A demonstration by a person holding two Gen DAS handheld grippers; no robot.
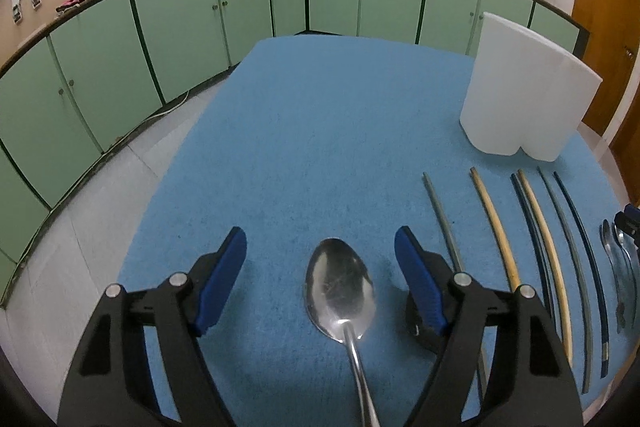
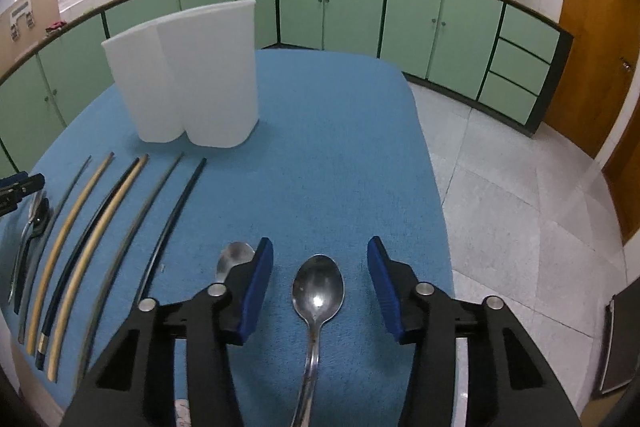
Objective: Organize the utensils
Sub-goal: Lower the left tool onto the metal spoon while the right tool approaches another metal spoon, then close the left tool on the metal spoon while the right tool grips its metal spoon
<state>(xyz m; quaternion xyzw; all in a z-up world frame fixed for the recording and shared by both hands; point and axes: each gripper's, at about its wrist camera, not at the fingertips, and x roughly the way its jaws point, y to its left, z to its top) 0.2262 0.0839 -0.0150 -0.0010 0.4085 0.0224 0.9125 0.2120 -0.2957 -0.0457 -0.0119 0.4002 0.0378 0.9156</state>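
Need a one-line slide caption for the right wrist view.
Open right gripper straddles a spoon on the blue mat; chopsticks and white holder lie left.

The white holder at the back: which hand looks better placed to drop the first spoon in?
Probably right, narrowly. Both grippers are open over a spoon, but the white holder sits nearer the centre of the right gripper's view over its spoon, and at the far edge for the left gripper.

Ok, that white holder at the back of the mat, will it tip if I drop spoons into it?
Possibly. The white holder stands tall and upright on the blue mat and looks like thin, light plastic. Its twin-lobed base seems fairly broad, which should help. The soft mat may let it rock if bumped.
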